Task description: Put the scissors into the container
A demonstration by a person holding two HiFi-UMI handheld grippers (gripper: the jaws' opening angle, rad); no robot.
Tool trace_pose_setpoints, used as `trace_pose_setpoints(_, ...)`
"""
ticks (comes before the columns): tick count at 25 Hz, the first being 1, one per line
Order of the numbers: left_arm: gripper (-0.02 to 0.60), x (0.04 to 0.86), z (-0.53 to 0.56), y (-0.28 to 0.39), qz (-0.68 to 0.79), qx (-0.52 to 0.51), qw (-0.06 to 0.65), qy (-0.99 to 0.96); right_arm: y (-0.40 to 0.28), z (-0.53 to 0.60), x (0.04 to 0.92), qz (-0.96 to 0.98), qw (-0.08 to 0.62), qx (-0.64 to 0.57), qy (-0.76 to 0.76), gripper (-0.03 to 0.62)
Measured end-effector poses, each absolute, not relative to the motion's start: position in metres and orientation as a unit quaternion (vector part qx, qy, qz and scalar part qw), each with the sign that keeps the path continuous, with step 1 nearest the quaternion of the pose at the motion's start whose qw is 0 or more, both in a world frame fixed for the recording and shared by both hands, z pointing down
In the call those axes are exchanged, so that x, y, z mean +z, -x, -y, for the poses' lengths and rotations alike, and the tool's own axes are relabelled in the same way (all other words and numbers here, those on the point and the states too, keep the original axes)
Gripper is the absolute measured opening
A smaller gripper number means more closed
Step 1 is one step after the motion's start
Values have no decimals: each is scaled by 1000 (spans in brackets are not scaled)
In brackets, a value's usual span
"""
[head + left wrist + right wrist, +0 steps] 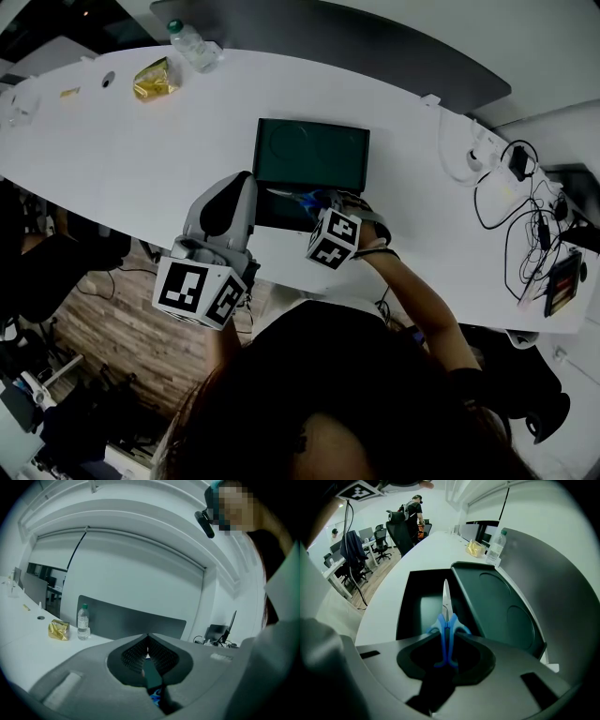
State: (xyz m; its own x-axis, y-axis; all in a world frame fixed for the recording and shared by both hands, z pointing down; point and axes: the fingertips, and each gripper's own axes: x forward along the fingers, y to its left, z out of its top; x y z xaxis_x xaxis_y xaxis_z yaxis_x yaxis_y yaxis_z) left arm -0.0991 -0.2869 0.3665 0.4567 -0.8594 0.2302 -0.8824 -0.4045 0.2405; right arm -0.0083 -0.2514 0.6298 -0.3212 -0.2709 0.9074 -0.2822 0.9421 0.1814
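A dark green container (281, 214) sits on the white table (122, 159) with its lid (311, 155) standing open at the far side. My right gripper (314, 200) points steeply down over the open box, shut on blue-handled scissors (305, 198). In the right gripper view the scissors (446, 630) sit upright between the jaws of the right gripper (446, 620), blades aimed into the box (419, 606) beside the lid (497, 611). My left gripper (248, 183) is at the container's left edge. The left gripper (147, 660) is shut on a dark green strip (150, 673), seemingly the container's wall.
A water bottle (194, 44) and a gold packet (155, 80) lie at the table's far left. Cables and chargers (525, 216) spread over the right end. The table's near edge runs just below the container. Office chairs and a person (412, 510) stand far off.
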Motion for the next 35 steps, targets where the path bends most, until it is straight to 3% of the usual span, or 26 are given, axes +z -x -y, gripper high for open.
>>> trace_pose_setpoints(21, 12, 376, 291, 100, 516, 39, 177, -837, 7, 243, 647, 768, 628, -28, -124, 95)
trace_pose_setpoints(35, 12, 375, 292, 102, 513, 39, 175, -839, 7, 241, 649, 763, 635, -33, -117, 107)
